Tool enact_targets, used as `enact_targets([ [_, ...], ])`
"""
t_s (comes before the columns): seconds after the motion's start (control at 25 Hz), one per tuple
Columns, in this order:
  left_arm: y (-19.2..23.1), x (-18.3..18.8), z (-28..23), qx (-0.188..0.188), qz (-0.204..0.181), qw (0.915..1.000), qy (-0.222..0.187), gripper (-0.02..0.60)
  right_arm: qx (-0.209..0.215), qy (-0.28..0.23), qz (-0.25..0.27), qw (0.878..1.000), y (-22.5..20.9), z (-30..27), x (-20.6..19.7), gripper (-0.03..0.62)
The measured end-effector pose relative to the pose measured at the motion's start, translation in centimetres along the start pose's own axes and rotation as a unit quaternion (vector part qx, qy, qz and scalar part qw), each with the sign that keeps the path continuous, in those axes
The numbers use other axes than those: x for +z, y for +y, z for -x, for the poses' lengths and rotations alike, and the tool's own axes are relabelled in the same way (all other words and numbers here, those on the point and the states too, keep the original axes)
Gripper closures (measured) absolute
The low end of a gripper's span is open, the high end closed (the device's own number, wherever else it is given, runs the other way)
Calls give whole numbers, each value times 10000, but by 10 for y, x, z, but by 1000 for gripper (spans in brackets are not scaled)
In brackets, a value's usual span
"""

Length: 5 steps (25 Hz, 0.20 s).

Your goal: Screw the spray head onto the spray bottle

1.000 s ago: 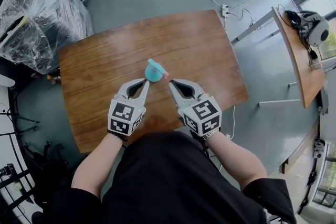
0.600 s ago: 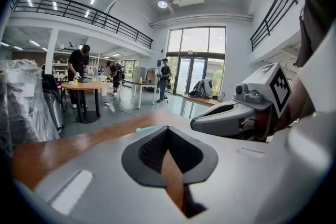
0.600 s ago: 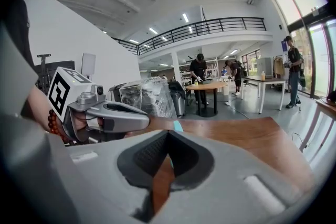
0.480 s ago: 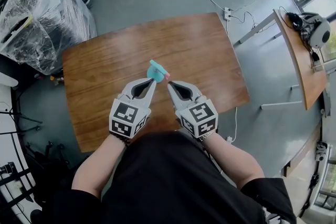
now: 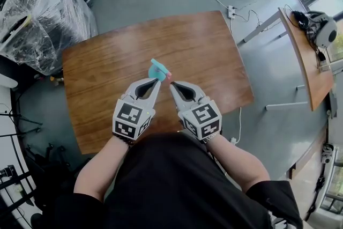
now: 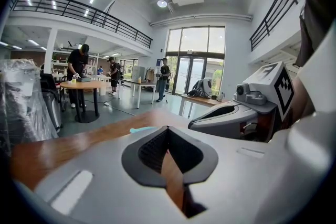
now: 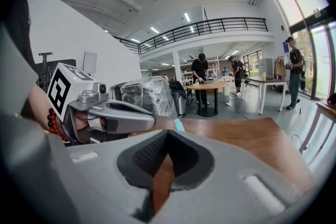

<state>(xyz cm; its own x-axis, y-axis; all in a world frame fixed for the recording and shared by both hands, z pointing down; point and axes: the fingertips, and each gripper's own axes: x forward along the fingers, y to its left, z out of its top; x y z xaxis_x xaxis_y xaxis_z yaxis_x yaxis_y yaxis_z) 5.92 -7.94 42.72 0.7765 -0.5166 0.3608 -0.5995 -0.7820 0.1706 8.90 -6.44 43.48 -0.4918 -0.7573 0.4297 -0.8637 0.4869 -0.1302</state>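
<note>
A teal spray bottle point(image 5: 157, 68) with a teal spray head and a small pink part stands on the wooden table point(image 5: 198, 51), near its middle. My left gripper point(image 5: 156, 81) is shut and empty, its tip just in front of the bottle. My right gripper point(image 5: 171, 85) is also shut and empty, close beside the left and a little nearer to me. In the left gripper view only a teal sliver of the bottle point(image 6: 143, 128) shows above the closed jaws, with the right gripper point(image 6: 231, 115) alongside. In the right gripper view a teal edge point(image 7: 179, 125) peeks up beside the left gripper point(image 7: 118, 112).
Plastic-wrapped equipment point(image 5: 37, 13) stands off the table's left side. A second wooden table point(image 5: 305, 67) with a grey headset point(image 5: 321, 29) is at the right. A power strip and cable point(image 5: 230, 9) lie on the floor behind. People stand at a round table point(image 6: 84, 84) far off.
My left gripper has risen and moved toward the bottle, closing the gap to the right gripper. The right gripper has hardly moved. Both stay shut.
</note>
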Motion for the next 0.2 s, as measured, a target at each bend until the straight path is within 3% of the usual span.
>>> enact_targets([
  [0.2,-2,0,0,6,-3,10000,-11,568,10,4,16,10000,-1,1,0,603],
])
